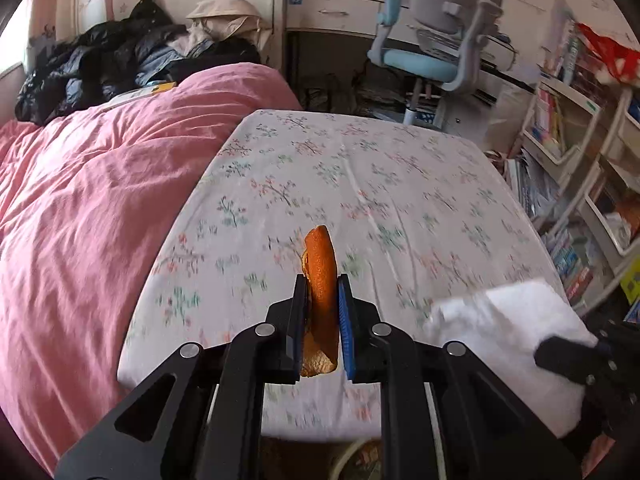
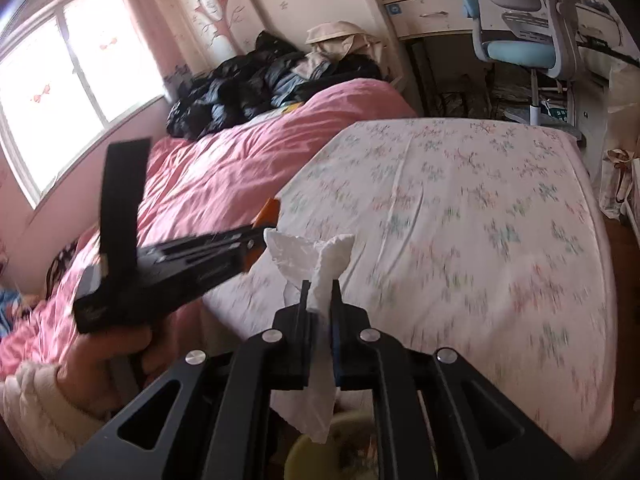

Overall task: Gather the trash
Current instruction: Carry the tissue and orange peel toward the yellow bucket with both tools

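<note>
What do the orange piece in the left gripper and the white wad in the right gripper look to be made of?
Orange piece: most likely citrus peel, with a pebbled, matte orange outside and a paler inner side showing at its curled edge. White wad: looks like soft tissue paper, matte and crumpled, with limp creased ends. Blur leaves cloth just possible.

A home bedroom: bed, pink duvet, desk chair.

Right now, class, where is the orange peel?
In the left wrist view the orange peel stands upright, clamped in the left gripper above the floral sheet, with the pink duvet on its left.
</note>
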